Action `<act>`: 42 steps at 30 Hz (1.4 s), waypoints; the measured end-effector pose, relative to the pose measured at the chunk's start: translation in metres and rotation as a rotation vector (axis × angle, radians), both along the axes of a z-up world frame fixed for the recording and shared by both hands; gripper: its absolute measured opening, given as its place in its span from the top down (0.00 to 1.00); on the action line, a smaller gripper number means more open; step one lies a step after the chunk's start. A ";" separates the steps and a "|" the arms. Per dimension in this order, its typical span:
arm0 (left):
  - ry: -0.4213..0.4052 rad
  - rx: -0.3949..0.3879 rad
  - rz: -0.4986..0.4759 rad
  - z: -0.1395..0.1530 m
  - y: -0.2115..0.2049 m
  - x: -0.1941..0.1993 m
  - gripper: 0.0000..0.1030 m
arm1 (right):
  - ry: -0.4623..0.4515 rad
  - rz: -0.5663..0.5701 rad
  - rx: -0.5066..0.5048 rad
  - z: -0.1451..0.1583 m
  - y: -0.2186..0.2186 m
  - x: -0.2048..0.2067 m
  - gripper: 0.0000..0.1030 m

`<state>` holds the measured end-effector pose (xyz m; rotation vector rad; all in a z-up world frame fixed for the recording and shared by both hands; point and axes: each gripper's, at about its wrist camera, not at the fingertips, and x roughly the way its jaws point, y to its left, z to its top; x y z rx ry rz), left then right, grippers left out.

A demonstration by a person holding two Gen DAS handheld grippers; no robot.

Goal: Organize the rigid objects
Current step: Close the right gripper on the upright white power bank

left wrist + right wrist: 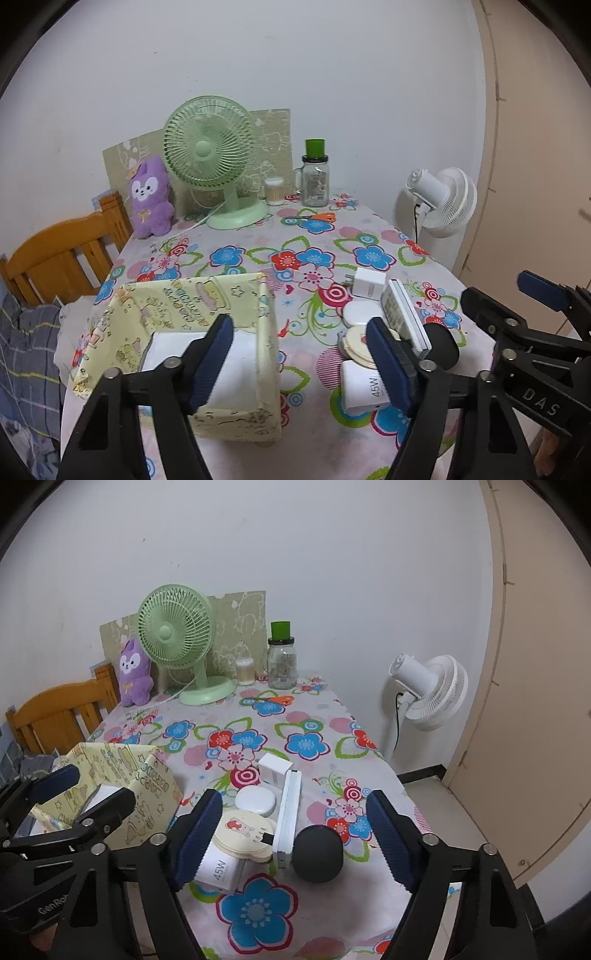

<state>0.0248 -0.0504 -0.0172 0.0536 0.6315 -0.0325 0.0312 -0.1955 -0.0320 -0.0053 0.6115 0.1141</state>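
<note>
On a flower-print tablecloth (306, 746), a cluster of small hard items waited to be sorted: a boxy white charger (218, 871) marked 45W, a cream round compact (245, 830) with a cartoon lid, a smooth white oval case (255, 800), a white plug adapter (273, 770), a slim white slab (288, 812) standing on its long edge and a matte dark ball-shaped object (319, 853), all touching or just beside one another near the table's front edge.

Just left of the pile sat an open yellow box (258, 332) covered in glossy cartoon paper, with one flat white item (240, 354) already lying inside, evidently the collecting bin.

The right gripper (291, 845) hovered over the pile with its ribbed blue pads apart, bracketing the compact and ball but pressing on nothing. The left gripper (303, 365) straddled the box's right wall, jaws likewise apart and empty.

Behind stood a green plastic desk fan (210, 155), a purple plush toy (149, 197), a glass jar (316, 181) and orange-handled scissors (319, 217).
</note>
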 end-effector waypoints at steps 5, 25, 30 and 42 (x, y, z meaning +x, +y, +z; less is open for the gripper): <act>0.013 0.006 -0.027 -0.005 -0.017 0.006 0.35 | 0.028 0.004 0.003 -0.009 -0.007 0.008 0.32; 0.149 0.004 -0.078 -0.049 -0.058 0.044 0.37 | 0.128 -0.043 0.019 -0.045 -0.045 0.049 0.32; 0.185 0.011 -0.096 -0.061 -0.063 0.053 0.37 | 0.153 -0.031 0.005 -0.053 -0.040 0.060 0.32; 0.269 -0.001 -0.157 -0.083 -0.069 0.066 0.35 | 0.226 0.045 -0.013 -0.075 -0.014 0.083 0.32</act>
